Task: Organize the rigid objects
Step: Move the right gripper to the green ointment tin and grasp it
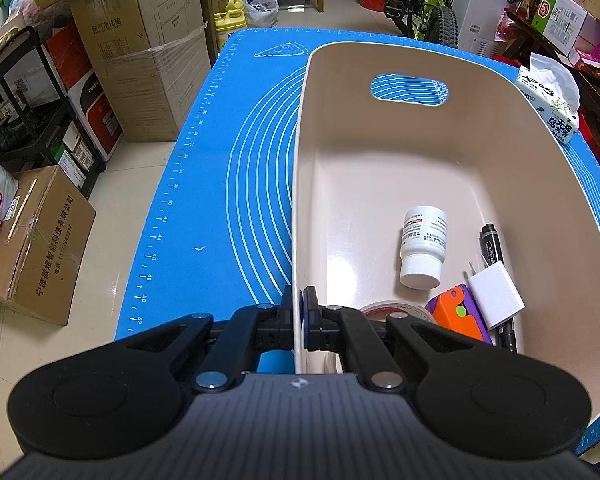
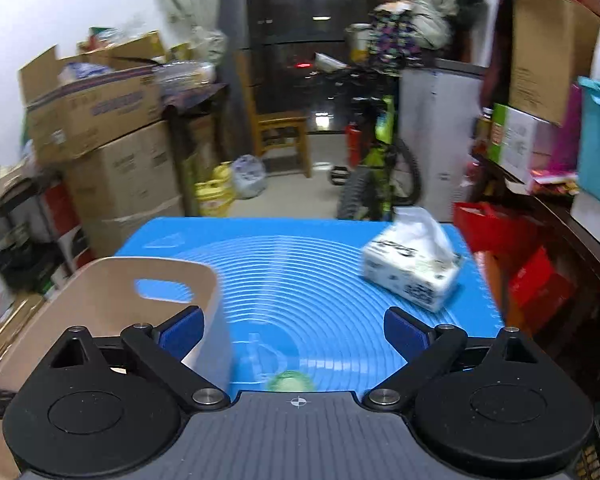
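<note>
Smooth beige plastic bin (image 1: 380,152) on ruled blue mat (image 1: 228,184).
Left gripper (image 1: 299,312) clamped on bin wall at 6 o'clock; right gripper (image 2: 292,330) spread wide, empty.

beige bin (image 1: 380,152), blue mat (image 1: 236,184) with white arcs, white bottle (image 1: 422,246), orange-purple toy (image 1: 458,312)

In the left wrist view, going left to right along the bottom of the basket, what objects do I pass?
Tape roll → white bottle → orange and purple toy → white charger. The black marker is left out, since the charger overlaps it.
</note>
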The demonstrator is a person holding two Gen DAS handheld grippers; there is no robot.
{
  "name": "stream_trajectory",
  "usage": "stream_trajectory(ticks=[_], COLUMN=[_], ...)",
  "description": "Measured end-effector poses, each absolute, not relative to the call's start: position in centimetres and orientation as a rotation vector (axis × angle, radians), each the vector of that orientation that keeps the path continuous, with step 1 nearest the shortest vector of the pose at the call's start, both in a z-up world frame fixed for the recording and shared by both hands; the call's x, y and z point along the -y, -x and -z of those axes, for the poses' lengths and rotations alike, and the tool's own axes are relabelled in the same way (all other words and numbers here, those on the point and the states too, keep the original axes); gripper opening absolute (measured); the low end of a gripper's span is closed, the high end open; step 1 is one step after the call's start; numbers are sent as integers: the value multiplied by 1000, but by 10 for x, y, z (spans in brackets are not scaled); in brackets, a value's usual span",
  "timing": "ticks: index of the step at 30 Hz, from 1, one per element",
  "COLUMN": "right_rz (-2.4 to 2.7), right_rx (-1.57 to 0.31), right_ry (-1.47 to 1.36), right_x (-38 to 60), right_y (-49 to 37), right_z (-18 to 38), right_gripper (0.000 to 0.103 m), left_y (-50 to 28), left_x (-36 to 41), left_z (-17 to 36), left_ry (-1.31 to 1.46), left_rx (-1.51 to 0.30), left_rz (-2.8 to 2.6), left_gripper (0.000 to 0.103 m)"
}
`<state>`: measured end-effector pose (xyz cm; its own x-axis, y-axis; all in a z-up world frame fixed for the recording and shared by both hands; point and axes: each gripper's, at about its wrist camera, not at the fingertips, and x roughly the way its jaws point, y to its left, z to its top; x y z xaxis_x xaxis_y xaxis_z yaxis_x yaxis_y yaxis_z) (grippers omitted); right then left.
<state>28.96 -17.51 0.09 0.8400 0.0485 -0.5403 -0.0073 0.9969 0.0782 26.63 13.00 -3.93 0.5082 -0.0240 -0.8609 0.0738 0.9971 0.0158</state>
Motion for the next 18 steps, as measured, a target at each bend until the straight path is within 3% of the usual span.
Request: stream_trajectory(ticks=[18], right_rz=[-85], right_rx=[-779], right_ry=[17], right_x=[159], right_y=[-344], right_z=[109], right_gripper=[96], left_y=[-267], left_x=[-129], left_z=[39], left_ry=[-59], left_rx=[-1040], left_rz=[58], left_gripper=[5])
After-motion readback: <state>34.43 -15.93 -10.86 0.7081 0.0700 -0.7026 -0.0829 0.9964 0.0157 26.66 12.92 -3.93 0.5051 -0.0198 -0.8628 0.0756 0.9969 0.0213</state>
